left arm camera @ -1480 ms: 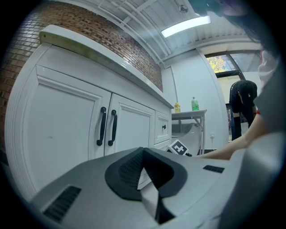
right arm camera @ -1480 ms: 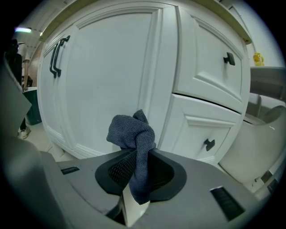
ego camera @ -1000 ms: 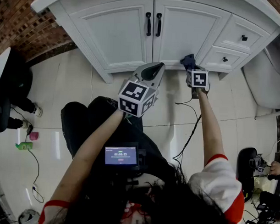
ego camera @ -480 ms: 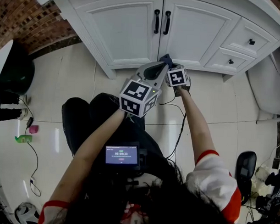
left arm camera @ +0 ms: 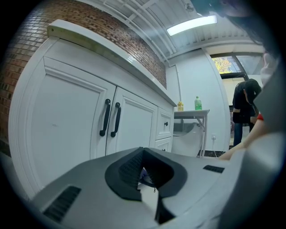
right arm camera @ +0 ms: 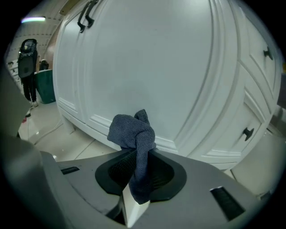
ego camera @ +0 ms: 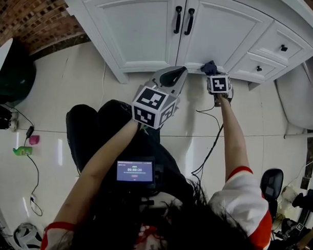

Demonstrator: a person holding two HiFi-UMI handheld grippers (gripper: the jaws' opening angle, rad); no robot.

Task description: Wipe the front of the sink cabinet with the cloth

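Observation:
The white sink cabinet fills the top of the head view, with two doors and a pair of black handles. A dark blue cloth sits bunched against the bottom rail of the right door. My right gripper is shut on the cloth, which sticks up out of the jaws just in front of the door panel. My left gripper hovers to its left, just short of the cabinet base, shut with nothing held.
Two drawers with black knobs are right of the doors. A white fixture stands at far right and a brick wall at left. A black cable trails on the tiled floor. A person stands by a far table.
The right gripper swept the cloth left to the seam between the doors, then back right along the bottom of the right door. The left gripper has barely moved.

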